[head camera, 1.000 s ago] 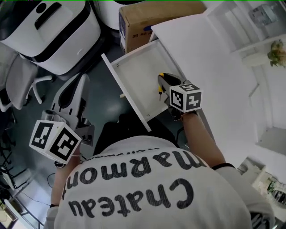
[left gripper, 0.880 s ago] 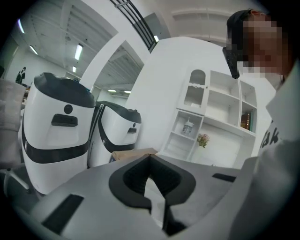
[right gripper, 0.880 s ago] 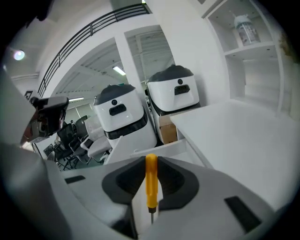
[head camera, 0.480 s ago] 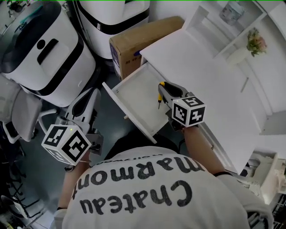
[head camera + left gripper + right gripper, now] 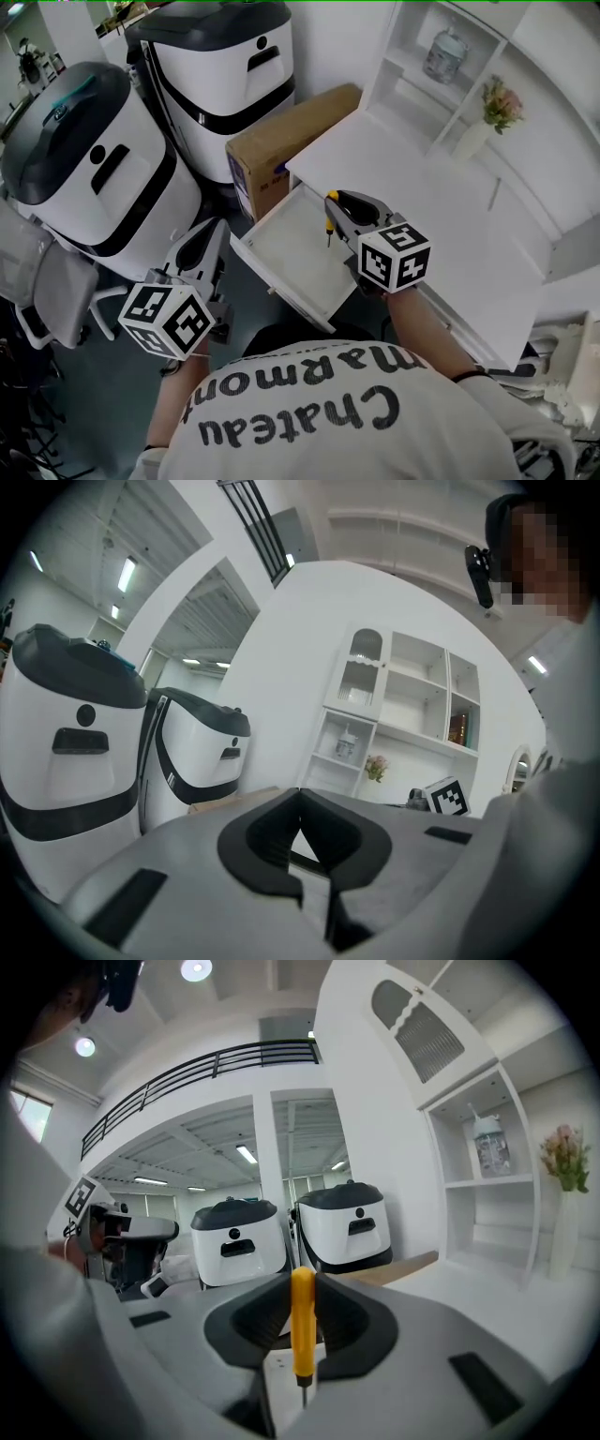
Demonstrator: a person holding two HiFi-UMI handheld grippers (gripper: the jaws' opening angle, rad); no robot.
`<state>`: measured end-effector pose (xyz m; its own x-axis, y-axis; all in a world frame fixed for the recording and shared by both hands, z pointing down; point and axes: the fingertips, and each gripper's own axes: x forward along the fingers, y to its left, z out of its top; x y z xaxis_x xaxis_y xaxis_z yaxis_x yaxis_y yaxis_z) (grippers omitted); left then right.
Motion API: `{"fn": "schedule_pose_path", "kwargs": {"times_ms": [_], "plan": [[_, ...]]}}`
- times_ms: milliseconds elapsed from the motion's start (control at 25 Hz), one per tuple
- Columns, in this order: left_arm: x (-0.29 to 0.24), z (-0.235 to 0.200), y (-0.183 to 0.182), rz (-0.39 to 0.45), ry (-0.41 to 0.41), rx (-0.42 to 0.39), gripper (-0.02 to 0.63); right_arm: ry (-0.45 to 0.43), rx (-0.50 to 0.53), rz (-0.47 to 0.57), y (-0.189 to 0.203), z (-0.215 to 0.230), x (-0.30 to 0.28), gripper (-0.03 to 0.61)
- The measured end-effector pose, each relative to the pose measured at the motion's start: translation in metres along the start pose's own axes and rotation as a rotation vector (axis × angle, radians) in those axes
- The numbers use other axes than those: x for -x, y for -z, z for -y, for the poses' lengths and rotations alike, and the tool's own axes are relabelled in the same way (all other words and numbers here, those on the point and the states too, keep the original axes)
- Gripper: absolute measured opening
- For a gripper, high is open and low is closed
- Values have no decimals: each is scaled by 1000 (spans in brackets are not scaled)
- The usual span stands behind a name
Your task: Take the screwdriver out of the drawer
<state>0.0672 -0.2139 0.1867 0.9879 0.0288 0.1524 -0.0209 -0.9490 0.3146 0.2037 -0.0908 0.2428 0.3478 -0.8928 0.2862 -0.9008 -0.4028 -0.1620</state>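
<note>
Head view: a person stands over an open white drawer (image 5: 286, 248) pulled out from under a white table (image 5: 441, 206), with a claw in each hand.
Right claw (image 5: 332, 201): clamped on the screwdriver (image 5: 328, 225), the pads pinching its yellow handle from 2 sides.
Screwdriver pose: upright, handle up and metal tip down, so it hangs straight from the grip and does not lever against the pads.
Screwdriver place: over the drawer's far right corner, just beside the table edge.
Right gripper view: the handle stands centred between the dark pads, and its top rises just above them. The grip looks secure.
Left claw (image 5: 300, 799): closed with nothing in it, the pad tips meeting. It is held low and to the left, well apart from the drawer, probably to keep out of the working hand's way.
Stage: the tool looks clear of the drawer floor, so the removal seems nearly done. What remains is to carry it away from above the drawer.
Risk: a slim round handle in a narrow pinch could swivel if it is swung fast.
Surroundings: a cardboard box (image 5: 281, 141) sits at the drawer's far end, and 2 white-and-black machines (image 5: 94, 178) stand to the left.
</note>
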Motion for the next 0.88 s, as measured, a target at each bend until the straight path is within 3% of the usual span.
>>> {"fn": "schedule_pose_path", "kwargs": {"times_ms": [640,880], "plan": [[21,16,-29,81,25,-48,23,-98,19,238,-85,-56,35,87],[25,24,-44,143,-20,-91,23,-132,50,329,-113,-63,55,87]]}}
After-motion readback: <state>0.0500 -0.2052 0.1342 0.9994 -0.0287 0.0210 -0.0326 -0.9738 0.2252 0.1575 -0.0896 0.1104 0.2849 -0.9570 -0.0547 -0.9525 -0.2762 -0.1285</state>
